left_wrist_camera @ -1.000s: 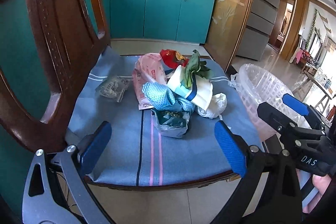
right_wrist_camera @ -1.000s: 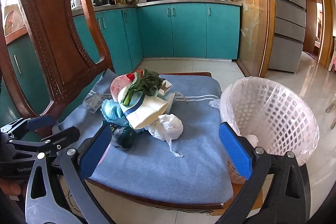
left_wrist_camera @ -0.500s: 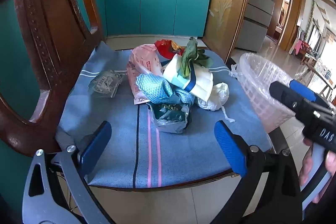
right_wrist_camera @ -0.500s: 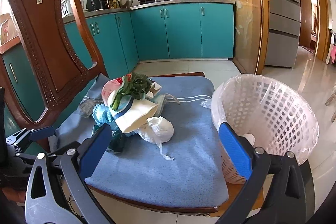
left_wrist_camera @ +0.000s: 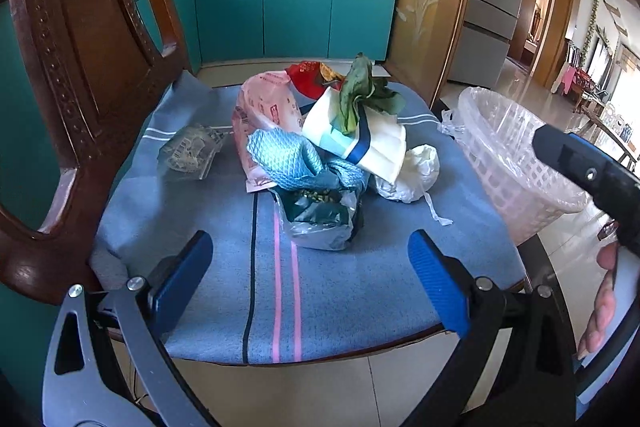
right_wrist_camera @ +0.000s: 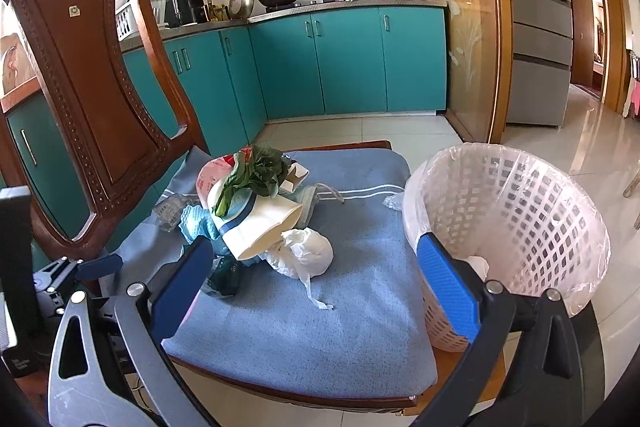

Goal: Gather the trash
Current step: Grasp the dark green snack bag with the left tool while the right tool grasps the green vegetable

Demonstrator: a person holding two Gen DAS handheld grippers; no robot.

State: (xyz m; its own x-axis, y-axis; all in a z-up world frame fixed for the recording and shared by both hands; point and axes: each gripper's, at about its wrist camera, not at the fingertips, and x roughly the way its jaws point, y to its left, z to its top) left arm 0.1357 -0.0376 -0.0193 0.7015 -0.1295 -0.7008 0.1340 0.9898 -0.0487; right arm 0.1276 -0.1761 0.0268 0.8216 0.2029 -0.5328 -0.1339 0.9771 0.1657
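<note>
Your left claw (left_wrist_camera: 310, 277) hangs with its blue pads spread wide and nothing between them, low over the near edge of the blue cushion (left_wrist_camera: 340, 291) on the wooden chair (left_wrist_camera: 76, 39). Your right claw (right_wrist_camera: 316, 293) is just as wide apart and holds nothing; its left pad covers part of the dark green packet at the foot of the heap, and its right pad blocks the near wall of the basket.

Ahead of both claws, the trash sits heaped in the middle of the cushion. From the left wrist view you can pick out a grey-green foil bag (left_wrist_camera: 320, 215) nearest you, a teal mesh cloth (left_wrist_camera: 284, 157) on top of it, a pink printed bag (left_wrist_camera: 266, 107) behind, a white paper cup (left_wrist_camera: 376, 147) lying tilted with a green leaf (left_wrist_camera: 358, 91) draped over it, and a red wrapper (left_wrist_camera: 306, 77) mostly hidden at the back. A knotted white plastic bag (left_wrist_camera: 412, 173) touches the heap's right side. A clear crumpled wrapper (left_wrist_camera: 188, 151) lies apart on the left, near the chair back.

The lined white basket (right_wrist_camera: 512, 223) stands at the cushion's right edge; something white lies inside, but your pad cuts it off.
</note>
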